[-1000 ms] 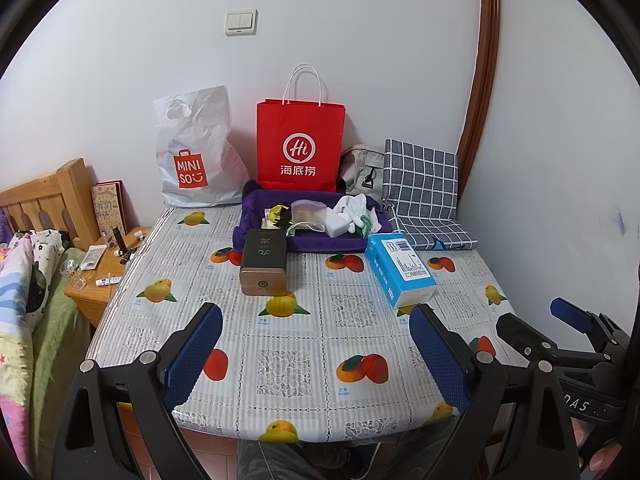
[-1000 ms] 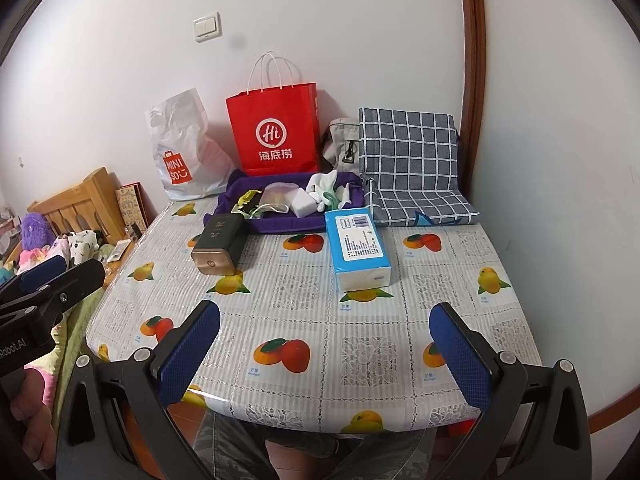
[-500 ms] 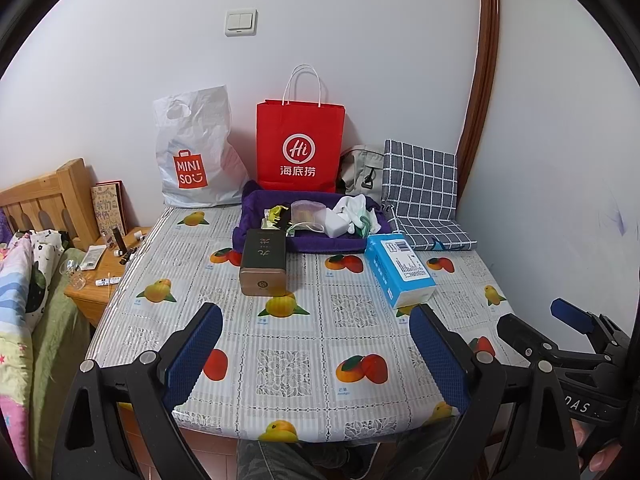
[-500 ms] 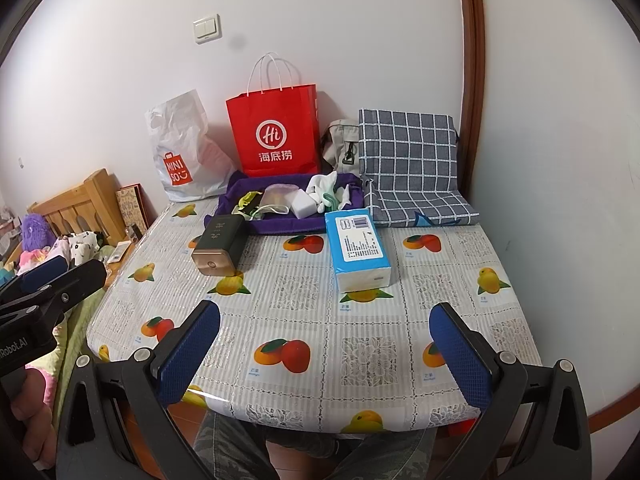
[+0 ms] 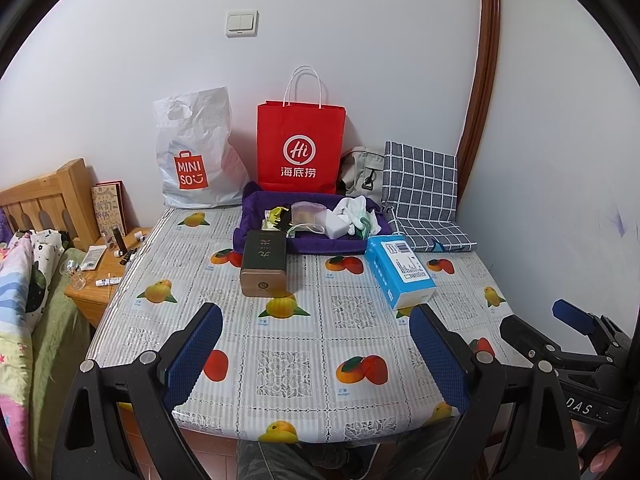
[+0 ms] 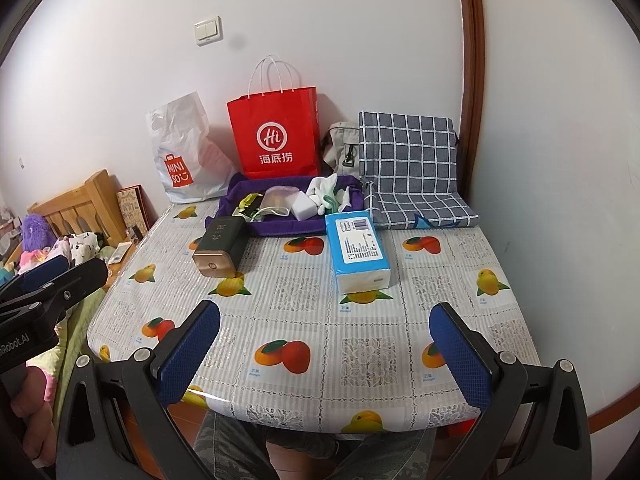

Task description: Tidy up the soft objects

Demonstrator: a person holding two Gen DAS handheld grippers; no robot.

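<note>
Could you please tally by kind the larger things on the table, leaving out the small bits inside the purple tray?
Bags: 3, a white plastic bag, a red paper bag and a beige bag.
Trays: 1, the purple tray.
Boxes: 1, a dark box.
Tissue packs: 1, a blue tissue pack.
Cushions: 1, a checked cushion.
Total: 7.

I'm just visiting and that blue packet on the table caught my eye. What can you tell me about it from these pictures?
The blue packet looks like a soft plastic-wrapped pack of tissues, blue on top with white ends. A white label with small print and a barcode sits on its upper face. It lies flat and appears unopened on the fruit-patterned tablecloth, long side pointing away from the cameras, its far end close to or touching the purple tray. Nothing grips it.
</note>
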